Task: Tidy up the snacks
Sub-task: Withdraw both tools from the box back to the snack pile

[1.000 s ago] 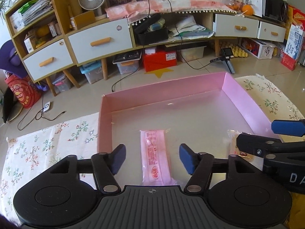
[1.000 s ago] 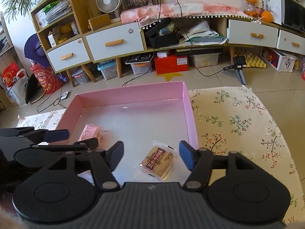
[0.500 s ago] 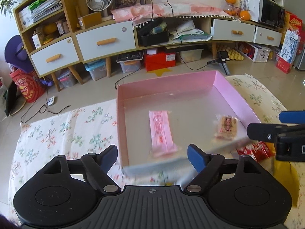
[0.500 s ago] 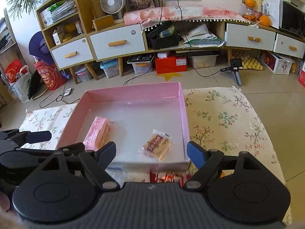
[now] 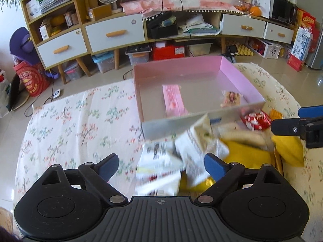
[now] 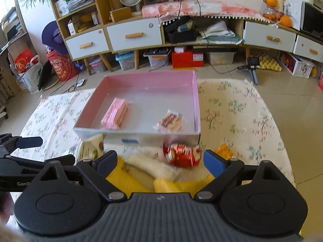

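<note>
A pink shallow box (image 5: pixel 240 78) (image 6: pixel 196 100) sits on a floral cloth. Inside lie a long pink wafer pack (image 5: pixel 173 99) (image 6: pixel 115 114) and a small clear-wrapped biscuit (image 5: pixel 231 98) (image 6: pixel 170 121). In front of the box lies a pile of loose snacks: white packets (image 5: pixel 181 153), yellow packets (image 5: pixel 248 155) (image 6: pixel 129 179), a pale cracker pack (image 6: pixel 149 166) and a red foil snack (image 5: pixel 255 119) (image 6: pixel 182 155). My left gripper (image 5: pixel 159 166) is open and empty above the white packets. My right gripper (image 6: pixel 160 162) is open and empty above the pile.
The floral cloth (image 5: pixel 76 125) (image 6: pixel 242 121) covers the surface left and right of the box. Behind it are the floor, a low cabinet with white drawers (image 5: pixel 115 33), storage bins and a small tripod (image 6: pixel 252 66). The right gripper's finger shows in the left wrist view (image 5: pixel 290 128).
Both grippers have pulled back and up from inside the box, staying open. The pile of loose snacks in front of the box has come into view.
</note>
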The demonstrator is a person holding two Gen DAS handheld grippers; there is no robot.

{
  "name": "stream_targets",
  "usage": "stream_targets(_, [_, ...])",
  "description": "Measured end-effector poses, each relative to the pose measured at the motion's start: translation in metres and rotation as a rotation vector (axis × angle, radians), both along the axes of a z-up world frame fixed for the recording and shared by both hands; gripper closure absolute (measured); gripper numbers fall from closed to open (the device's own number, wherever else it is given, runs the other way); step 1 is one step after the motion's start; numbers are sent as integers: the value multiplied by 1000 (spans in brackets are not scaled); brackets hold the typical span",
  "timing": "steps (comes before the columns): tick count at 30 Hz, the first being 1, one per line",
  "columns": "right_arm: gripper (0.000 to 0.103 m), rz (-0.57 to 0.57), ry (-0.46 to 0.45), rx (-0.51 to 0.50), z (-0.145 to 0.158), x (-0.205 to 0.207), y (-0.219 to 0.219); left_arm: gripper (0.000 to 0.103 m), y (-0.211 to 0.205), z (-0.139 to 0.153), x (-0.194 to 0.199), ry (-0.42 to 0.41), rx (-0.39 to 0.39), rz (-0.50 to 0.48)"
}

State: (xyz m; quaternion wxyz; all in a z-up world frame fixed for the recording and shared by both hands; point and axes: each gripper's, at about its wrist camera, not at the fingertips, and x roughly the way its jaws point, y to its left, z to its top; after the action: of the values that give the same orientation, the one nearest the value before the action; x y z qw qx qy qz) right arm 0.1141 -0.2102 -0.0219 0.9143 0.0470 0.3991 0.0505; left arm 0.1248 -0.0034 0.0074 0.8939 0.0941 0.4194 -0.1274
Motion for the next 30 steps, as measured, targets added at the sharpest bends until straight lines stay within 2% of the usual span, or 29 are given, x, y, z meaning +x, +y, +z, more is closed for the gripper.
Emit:
stream_targets(7, [9,9,6,20,-4,-22,-4,6,18,-11,-20,36,-15,7])
stream_targets(19, [5,52,-72,-80,-6,-54,-3,4,48,-18,-58,51,-19,-22])
stream_targets(24, [3,127,-126,-137,-11,-68,9,4,59,-25,-75,48,-9,-53])
stream_targets(30, [0,233,-149,-178,-24,-85,28,3,67,-38,-90,31,-7,-112])
